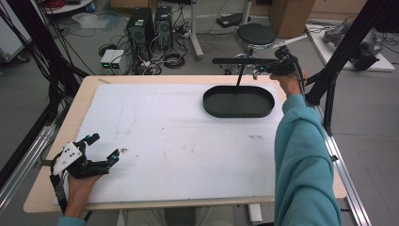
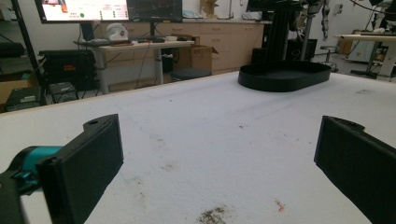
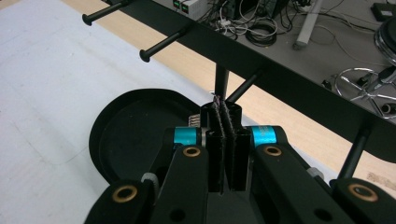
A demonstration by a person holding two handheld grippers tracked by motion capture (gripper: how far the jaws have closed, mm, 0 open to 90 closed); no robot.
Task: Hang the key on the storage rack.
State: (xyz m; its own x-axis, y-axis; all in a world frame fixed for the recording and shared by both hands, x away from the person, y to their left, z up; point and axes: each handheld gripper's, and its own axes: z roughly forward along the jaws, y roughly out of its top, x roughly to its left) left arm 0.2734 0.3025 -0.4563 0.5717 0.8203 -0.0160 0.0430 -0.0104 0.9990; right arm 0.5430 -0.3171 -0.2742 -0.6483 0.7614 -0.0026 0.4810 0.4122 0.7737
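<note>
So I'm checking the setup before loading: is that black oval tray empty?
Empty. The black oval tray shows only its bare dark floor, apart from the stand's post rising from it.

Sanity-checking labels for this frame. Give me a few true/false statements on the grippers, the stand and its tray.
1. The left gripper has its jaws wide apart with nothing between them. True.
2. The right gripper is open. False: its jaws are shut together, near the post of the black stand.
3. The black oval tray lies at the far right part of the white mat. True.
4. Items hang from the stand's pegs. False: the pegs in view are bare.
5. The left gripper hovers above the tray. False: it sits near the mat's near left corner.
</note>
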